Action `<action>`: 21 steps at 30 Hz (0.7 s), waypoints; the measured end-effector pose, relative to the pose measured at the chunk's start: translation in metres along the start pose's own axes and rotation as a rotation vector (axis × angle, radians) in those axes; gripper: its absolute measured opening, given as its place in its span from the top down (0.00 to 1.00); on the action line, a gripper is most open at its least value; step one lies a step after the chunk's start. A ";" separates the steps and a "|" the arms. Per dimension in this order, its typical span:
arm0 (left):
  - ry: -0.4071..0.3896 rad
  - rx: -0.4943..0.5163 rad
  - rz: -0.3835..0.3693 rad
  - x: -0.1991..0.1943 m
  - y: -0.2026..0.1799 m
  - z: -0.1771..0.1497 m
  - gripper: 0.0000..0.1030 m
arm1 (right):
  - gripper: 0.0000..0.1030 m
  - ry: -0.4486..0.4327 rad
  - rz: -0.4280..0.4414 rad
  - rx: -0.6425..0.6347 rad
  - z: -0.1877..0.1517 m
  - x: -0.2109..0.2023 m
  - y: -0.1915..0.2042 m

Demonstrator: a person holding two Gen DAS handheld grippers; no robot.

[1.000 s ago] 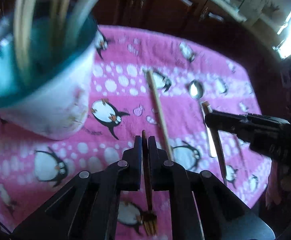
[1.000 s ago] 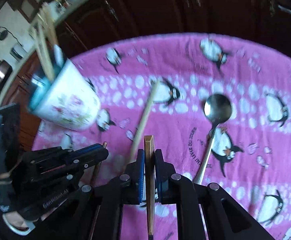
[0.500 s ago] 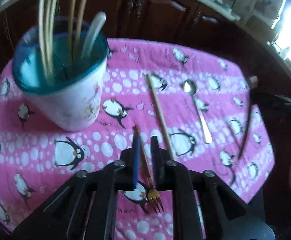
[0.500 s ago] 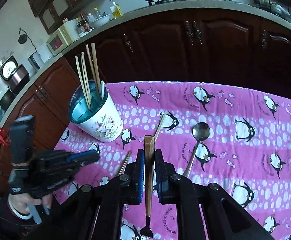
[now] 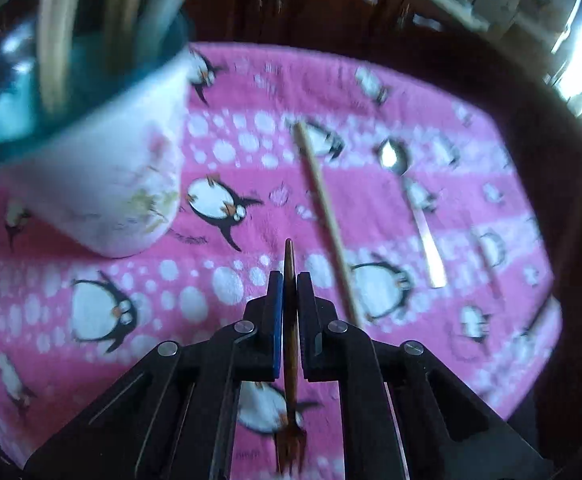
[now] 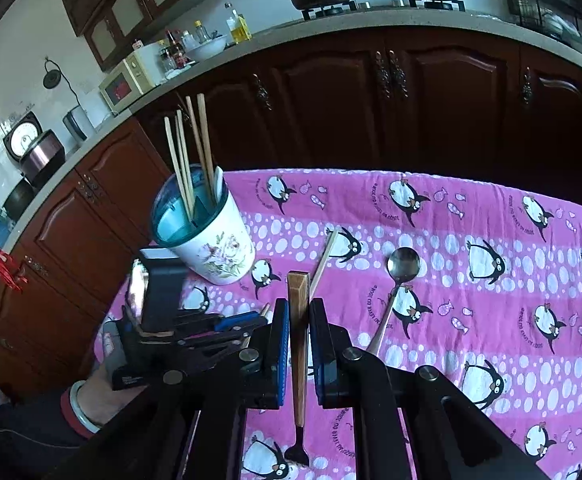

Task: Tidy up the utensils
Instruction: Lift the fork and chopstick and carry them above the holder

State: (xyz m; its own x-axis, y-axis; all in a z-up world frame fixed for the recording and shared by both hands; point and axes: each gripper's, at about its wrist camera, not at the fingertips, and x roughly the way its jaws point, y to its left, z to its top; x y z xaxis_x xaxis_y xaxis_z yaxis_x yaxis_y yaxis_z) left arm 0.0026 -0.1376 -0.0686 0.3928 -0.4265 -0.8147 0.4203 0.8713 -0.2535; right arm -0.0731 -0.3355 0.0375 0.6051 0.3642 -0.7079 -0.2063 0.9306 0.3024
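My left gripper (image 5: pixel 289 280) is shut on a thin brown-handled fork (image 5: pixel 289 360), tines hanging down toward me, low over the pink penguin cloth. The white floral cup (image 5: pixel 103 184) with a teal inside holds several chopsticks and stands just left and ahead of it. My right gripper (image 6: pixel 299 308) is shut on a wooden-handled utensil (image 6: pixel 298 352) with a dark head hanging down, held high above the cloth. The left gripper also shows in the right wrist view (image 6: pixel 227 326), beside the cup (image 6: pixel 215 248). A single chopstick (image 5: pixel 325 216) and a metal spoon (image 5: pixel 409 200) lie on the cloth.
The pink penguin cloth (image 6: pixel 491 320) covers a small table. Dark wooden cabinets (image 6: pixel 371 100) stand behind it, under a counter with pots, bottles and a microwave. The table's edges drop off at left and right.
My left gripper has dropped lower and closed on the brown fork, moving nearer the cup. My right gripper has risen a little higher with its wooden-handled utensil.
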 end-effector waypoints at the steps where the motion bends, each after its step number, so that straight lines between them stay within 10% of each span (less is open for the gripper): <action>1: -0.024 -0.005 -0.013 -0.014 0.002 0.000 0.95 | 0.91 -0.009 0.006 0.000 0.001 -0.004 0.001; 21: -0.261 -0.030 0.025 -0.142 0.023 0.024 0.95 | 0.91 -0.155 0.066 -0.103 0.064 -0.043 0.052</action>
State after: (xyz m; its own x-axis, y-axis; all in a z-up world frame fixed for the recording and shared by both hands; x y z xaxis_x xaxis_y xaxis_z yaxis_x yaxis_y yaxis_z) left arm -0.0238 -0.0623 0.0541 0.6019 -0.4500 -0.6597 0.3852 0.8873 -0.2537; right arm -0.0611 -0.3053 0.1245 0.6974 0.4216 -0.5795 -0.3217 0.9068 0.2726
